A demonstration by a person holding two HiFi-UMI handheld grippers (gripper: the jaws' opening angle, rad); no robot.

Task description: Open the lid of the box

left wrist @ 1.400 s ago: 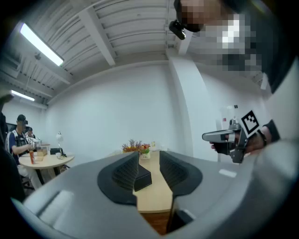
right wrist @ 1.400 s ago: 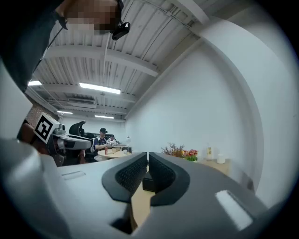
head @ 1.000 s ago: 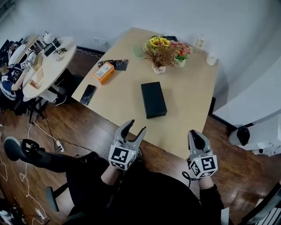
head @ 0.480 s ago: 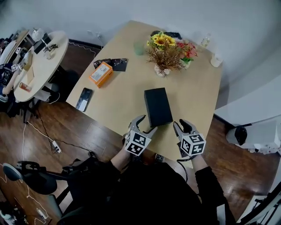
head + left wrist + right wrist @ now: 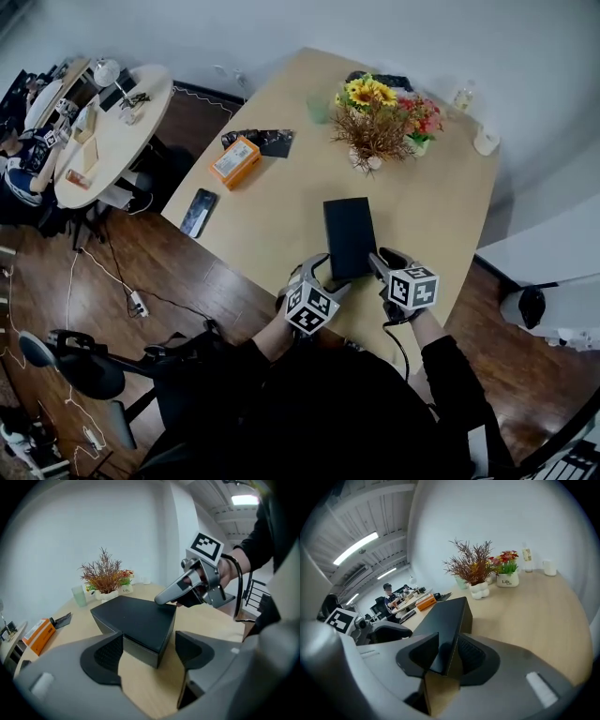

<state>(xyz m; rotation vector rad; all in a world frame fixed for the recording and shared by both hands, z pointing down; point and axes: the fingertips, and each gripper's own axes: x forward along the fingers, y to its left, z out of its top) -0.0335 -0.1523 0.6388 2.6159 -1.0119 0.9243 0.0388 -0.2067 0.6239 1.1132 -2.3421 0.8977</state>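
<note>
As jaws opened, box corners seemingly lie between

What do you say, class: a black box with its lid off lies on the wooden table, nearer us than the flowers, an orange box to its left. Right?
No: the left gripper view shows the lid closed on the black box. Otherwise, it lies on the wooden table, nearer than the flowers, the orange box to its left.
</note>
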